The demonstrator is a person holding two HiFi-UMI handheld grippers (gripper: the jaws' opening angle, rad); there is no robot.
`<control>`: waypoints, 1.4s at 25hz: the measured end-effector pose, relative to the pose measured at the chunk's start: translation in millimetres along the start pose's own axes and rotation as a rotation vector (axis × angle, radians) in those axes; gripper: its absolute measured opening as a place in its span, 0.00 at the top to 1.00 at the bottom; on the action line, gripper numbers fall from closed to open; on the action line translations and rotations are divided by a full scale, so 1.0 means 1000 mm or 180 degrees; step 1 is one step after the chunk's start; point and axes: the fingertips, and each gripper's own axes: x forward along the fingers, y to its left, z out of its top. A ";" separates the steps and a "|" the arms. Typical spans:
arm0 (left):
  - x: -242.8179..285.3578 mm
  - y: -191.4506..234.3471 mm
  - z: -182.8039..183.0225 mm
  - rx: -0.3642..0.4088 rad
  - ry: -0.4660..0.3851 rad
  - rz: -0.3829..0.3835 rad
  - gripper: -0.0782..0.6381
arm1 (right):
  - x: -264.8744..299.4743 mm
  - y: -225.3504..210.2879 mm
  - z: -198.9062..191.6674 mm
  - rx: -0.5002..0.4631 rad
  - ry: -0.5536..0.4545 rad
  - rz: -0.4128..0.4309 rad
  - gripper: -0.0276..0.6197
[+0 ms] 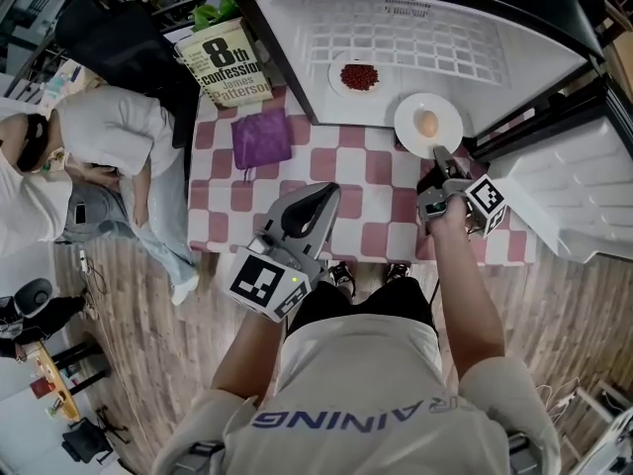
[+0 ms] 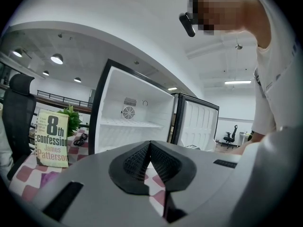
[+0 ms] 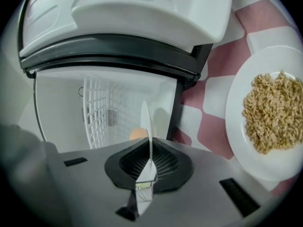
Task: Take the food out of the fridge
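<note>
We noted pink-checked desk (image 1: 371, 178) on wood floor (image 1: 138, 315), open fridge (image 1: 514, 38) atop. We saw right hand-held gripper (image 1: 439, 158) clamped on rim of egg plate (image 1: 407, 117) at fridge mouth; left hand-held gripper (image 1: 328, 194) jaws together, empty.

The fridge (image 1: 534, 67) is smooth glossy white plastic, the plate (image 1: 404, 127) glossy too, the tablecloth (image 1: 346, 198) matt checked cloth.

Person: light grey short-sleeved T-shirt (image 1: 358, 364), blue lettering (image 1: 336, 419). Grey plastic left gripper (image 1: 322, 194) and right gripper (image 1: 441, 156): black ribbed pads (image 2: 135, 162), black-and-white square-marker cubes (image 1: 262, 283).
</note>
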 end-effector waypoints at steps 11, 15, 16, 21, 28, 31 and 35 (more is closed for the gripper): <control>-0.018 0.002 0.001 -0.0030 -0.0056 0.0228 0.88 | -0.038 -0.015 -0.078 -0.0373 0.1006 -0.0040 0.91; -0.030 0.005 0.000 -0.0075 -0.0101 0.0346 0.88 | -0.041 -0.035 -0.102 -0.0561 0.1358 -0.0182 0.91; -0.033 0.006 -0.001 -0.0092 -0.0109 0.0377 0.88 | -0.043 -0.042 -0.106 -0.0585 0.1428 -0.0225 0.91; -0.044 0.010 -0.003 -0.0125 -0.0139 0.0494 0.88 | -0.049 -0.066 -0.124 -0.0574 0.1626 -0.0387 0.91; -0.048 0.005 -0.004 -0.0178 -0.0149 0.0483 0.88 | -0.051 -0.083 -0.128 -0.0633 0.1663 -0.0496 0.91; -0.046 0.002 -0.001 -0.0167 -0.0159 0.0458 0.88 | -0.052 -0.089 -0.125 -0.0650 0.1640 -0.0539 0.91; -0.045 -0.001 0.001 -0.0151 -0.0163 0.0434 0.88 | -0.056 -0.095 -0.123 -0.0857 0.1648 -0.0623 0.91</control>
